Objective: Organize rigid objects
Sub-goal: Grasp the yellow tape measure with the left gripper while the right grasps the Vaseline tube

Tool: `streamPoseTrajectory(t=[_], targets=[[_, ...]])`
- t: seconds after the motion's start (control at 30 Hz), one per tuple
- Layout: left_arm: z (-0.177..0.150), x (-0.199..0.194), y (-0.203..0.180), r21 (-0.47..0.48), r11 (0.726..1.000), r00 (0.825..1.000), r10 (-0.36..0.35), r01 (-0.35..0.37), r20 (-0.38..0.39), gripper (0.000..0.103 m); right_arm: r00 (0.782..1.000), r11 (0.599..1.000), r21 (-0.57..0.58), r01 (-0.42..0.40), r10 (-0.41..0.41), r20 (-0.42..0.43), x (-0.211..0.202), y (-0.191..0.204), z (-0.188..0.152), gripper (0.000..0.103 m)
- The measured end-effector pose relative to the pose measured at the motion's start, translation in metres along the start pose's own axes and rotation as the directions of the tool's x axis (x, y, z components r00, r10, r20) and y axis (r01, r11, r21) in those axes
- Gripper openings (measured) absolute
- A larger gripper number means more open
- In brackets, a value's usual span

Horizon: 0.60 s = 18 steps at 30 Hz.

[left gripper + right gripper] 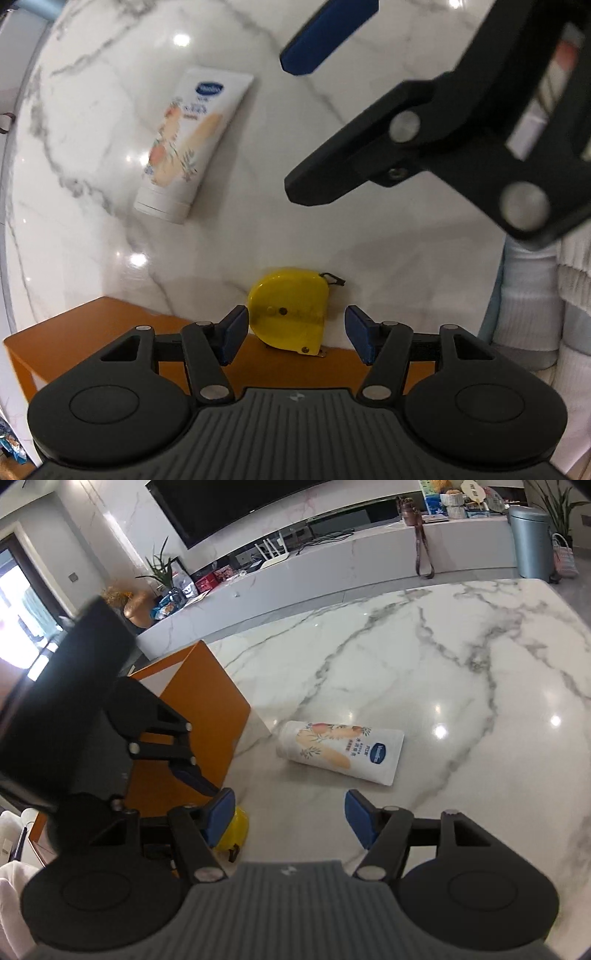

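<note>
Left wrist view: I am lowering my left gripper (295, 334), jaws apart, around the yellow tape measure (290, 312); it probably needs centring before I squeeze. My right gripper (290, 818) is hanging open too.

On the table (461, 672) a tube (341, 751) lies flat, well in from the edges, cap end toward the box (192, 720). The box stands at the table's near-left part, by the edge. A tape measure (290, 314) lies flat on the table just beside the box, between the box and the tube but apart from the tube. A TV bench (332, 565) runs behind the table's far edge.
</note>
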<state>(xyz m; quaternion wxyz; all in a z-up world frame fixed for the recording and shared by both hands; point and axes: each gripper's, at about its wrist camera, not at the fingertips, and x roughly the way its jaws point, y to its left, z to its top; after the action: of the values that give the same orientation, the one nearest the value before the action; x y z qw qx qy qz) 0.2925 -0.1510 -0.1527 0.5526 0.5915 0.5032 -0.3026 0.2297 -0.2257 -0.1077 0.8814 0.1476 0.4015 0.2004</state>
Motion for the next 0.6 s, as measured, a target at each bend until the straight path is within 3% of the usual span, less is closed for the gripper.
streamPoseTrajectory(t=[0.37,0.47,0.6], targets=[[-0.003,0.027,0.018,-0.061,0.997,0.998,-0.053,0.051,-0.033,0.068,1.000,0.999,-0.044,-0.009,0.008,-0.017,0.011,0.000,0.001,0.066],[-0.010,0.027,0.022,-0.112,0.992,0.998,-0.056,0.056,-0.004,0.060,1.000,0.993,-0.114,0.027,-0.027,-0.001,0.015,0.004,0.003,0.066],[-0.018,0.029,0.029,-0.194,0.980,0.999,-0.041,0.046,0.030,0.058,0.995,0.960,-0.261,0.103,-0.097,0.037,0.024,0.012,0.004,0.066]])
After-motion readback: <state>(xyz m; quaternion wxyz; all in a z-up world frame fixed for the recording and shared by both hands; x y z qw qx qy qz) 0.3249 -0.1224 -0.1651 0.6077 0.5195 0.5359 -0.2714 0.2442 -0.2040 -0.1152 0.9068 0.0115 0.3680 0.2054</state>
